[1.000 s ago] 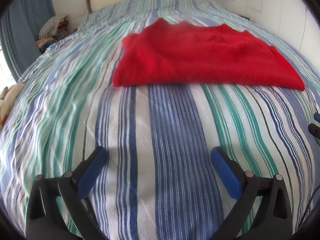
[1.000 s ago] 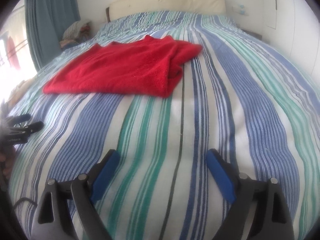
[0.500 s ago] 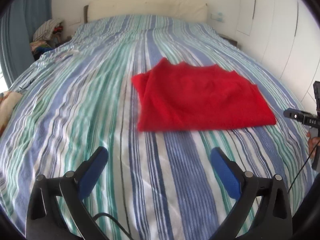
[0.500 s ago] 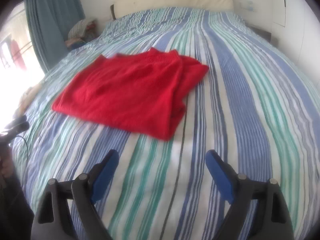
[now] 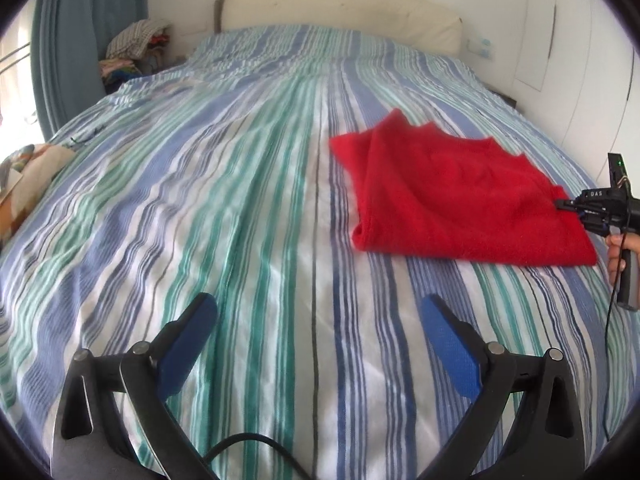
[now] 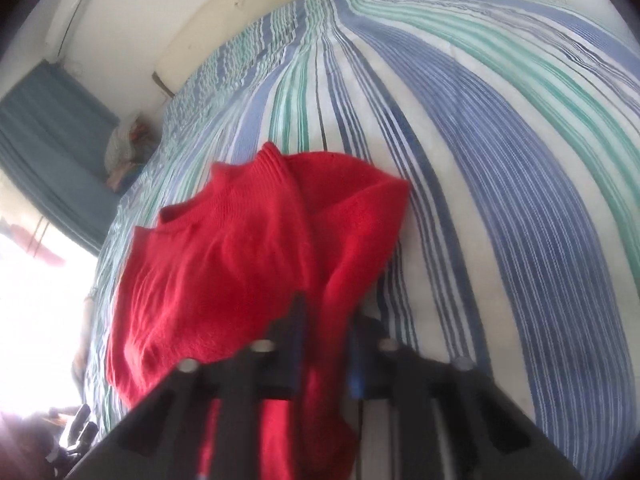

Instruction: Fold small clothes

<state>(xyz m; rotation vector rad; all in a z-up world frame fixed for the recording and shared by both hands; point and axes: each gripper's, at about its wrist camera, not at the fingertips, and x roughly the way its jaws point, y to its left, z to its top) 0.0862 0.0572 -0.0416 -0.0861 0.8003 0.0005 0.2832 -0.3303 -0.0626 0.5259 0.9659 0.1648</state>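
A folded red knit garment (image 5: 460,192) lies on the striped bed (image 5: 248,200), right of centre in the left wrist view. My left gripper (image 5: 318,320) is open and empty, hovering over bare bedspread well short of the garment. My right gripper (image 6: 326,320) is shut on the garment's (image 6: 240,248) right edge, with red fabric bunched between the blue pads. It also shows in the left wrist view (image 5: 568,206) at the garment's right edge, held by a hand.
A cream headboard (image 5: 340,12) stands at the far end. A pile of clothes (image 5: 136,48) sits beside blue curtains (image 5: 64,52) at the back left. White cupboards (image 5: 580,40) line the right side. A patterned cushion (image 5: 28,172) lies at the bed's left edge.
My right gripper moved forward onto the garment's right edge and closed on it, tilting as it went. My left gripper drew back and swung left, so the garment now sits farther right.
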